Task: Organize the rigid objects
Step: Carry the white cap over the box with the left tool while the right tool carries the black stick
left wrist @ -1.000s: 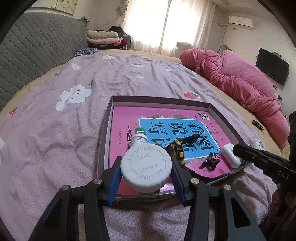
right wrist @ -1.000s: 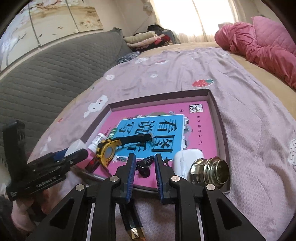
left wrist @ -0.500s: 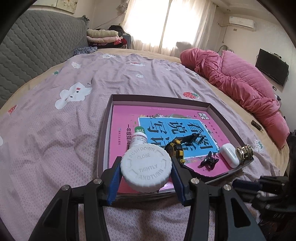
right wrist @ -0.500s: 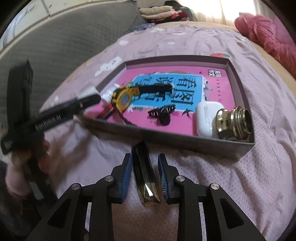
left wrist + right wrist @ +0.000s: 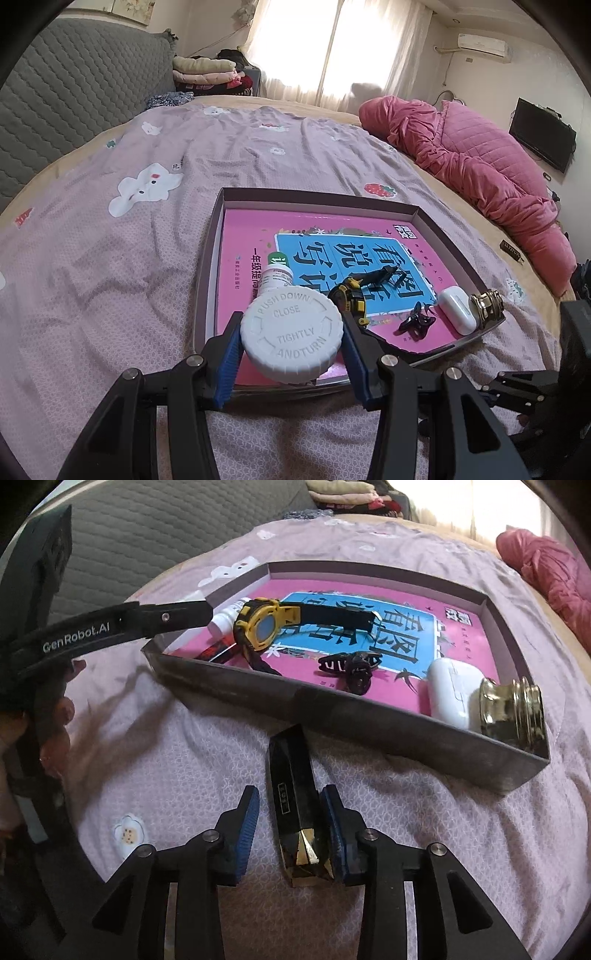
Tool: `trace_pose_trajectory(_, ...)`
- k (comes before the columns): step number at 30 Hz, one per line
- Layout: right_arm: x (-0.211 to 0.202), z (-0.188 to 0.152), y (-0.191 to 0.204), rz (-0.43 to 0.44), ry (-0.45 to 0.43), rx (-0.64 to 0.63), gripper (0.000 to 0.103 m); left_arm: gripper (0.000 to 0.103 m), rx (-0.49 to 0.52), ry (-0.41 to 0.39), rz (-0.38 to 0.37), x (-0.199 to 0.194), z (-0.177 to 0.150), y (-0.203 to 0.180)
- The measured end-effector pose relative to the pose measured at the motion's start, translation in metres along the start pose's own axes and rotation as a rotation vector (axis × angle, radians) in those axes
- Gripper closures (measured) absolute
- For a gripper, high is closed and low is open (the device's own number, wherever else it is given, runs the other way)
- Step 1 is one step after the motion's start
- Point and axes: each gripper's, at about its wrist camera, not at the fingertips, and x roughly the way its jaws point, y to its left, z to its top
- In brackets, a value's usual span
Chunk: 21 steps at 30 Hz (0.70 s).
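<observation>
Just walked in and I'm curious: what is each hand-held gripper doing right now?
Left hand-held gripper: closed on the white pill bottle.
Right hand-held gripper: open, straddling the black and gold lipstick tube on the bedspread.

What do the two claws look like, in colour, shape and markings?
Both the left claw and the right claw have black, angular plastic arms with silver round screws at the joints. Their fingers carry blue ribbed pads on the inner faces. In the right wrist view, the left claw's side bears white lettering "GenRobot.AI".
</observation>
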Motion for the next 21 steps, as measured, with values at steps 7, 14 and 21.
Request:
trace_pose_trajectory(7,0.002,0.002,0.009,-0.067,-0.012,-0.071,0.079,0.053,-0.001,0.004,0.003,0.002,0.0,0.0)
trace_pose_trajectory(14,-0.035,0.006,0.005,0.042,-0.132,-0.003,0.08,0.053,-0.01,-0.003,0.01,0.0,0.0,0.003)
trace_pose_trajectory(21,-0.065,0.031,-0.005,0.043,-0.282,0.034,0.08,0.053,-0.019,-0.011,0.007,0.0,0.002,0.005)
